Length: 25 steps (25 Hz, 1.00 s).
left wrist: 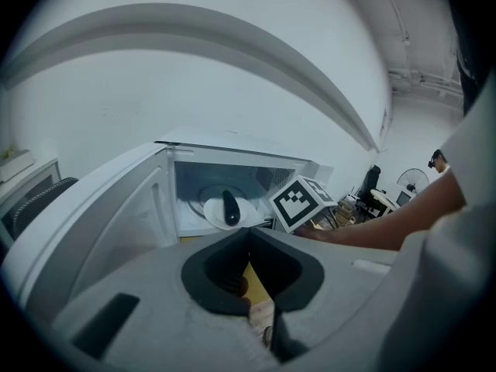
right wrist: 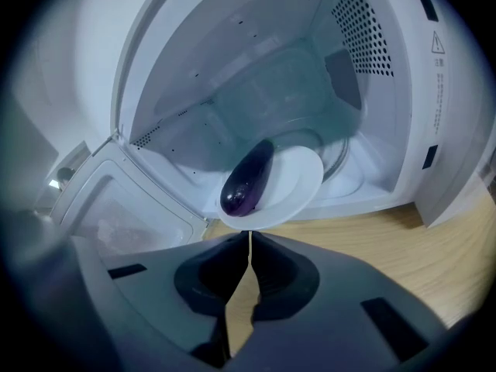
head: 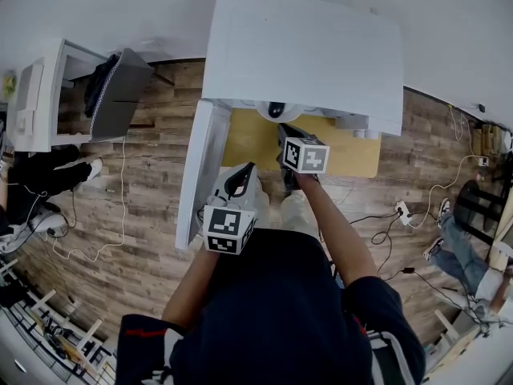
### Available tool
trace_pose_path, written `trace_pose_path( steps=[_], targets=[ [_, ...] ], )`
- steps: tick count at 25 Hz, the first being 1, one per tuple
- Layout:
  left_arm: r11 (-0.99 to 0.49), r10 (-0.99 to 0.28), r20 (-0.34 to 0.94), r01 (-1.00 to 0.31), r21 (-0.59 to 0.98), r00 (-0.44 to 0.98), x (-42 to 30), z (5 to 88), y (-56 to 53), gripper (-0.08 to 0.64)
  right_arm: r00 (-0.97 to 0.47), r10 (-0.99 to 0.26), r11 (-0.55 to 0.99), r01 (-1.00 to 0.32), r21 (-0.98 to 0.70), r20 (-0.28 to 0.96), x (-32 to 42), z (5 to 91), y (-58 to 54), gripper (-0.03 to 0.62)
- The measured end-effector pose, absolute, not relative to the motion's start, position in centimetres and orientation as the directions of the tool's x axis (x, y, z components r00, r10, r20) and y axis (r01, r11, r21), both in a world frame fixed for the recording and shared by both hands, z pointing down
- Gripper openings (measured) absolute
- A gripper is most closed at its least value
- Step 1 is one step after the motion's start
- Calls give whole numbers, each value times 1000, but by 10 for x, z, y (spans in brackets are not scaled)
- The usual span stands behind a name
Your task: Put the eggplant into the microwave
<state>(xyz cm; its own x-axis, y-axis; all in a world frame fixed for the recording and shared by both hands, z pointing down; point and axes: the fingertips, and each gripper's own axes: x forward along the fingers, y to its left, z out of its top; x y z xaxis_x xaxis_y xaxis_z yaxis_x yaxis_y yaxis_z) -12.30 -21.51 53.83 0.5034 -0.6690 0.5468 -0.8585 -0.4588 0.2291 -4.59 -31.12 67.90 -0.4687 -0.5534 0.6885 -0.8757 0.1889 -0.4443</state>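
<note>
A dark purple eggplant point(right wrist: 246, 183) lies on a white plate point(right wrist: 298, 180) inside the white microwave point(right wrist: 387, 91). The plate's near rim reaches the front sill. The microwave door point(right wrist: 124, 200) hangs open to the left. My right gripper point(right wrist: 249, 235) is shut with nothing in it, just in front of the plate over the wooden table point(right wrist: 372, 239). My left gripper point(left wrist: 248, 229) is shut and empty, farther back; from there the eggplant point(left wrist: 230, 208) and the right gripper's marker cube point(left wrist: 302, 201) show. From the head view the microwave point(head: 304, 50), its door point(head: 196, 171), the left gripper point(head: 240, 181) and the right gripper point(head: 287, 133) are seen.
The wooden table point(head: 353, 155) carries the microwave. A power strip point(head: 403, 212) and cables lie on the plank floor at the right, near a person's legs point(head: 453, 251). A white cabinet point(head: 40, 95) and a dark chair point(head: 120, 95) stand at the left.
</note>
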Motion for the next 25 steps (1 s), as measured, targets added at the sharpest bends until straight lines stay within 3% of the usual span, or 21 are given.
trace_pose_path(
  steps=[25],
  targets=[
    [-462, -676, 569, -871, 169, 469, -128, 546, -210, 14, -453, -553, 209, -888, -409, 700, -48, 681, -344, 20]
  ],
)
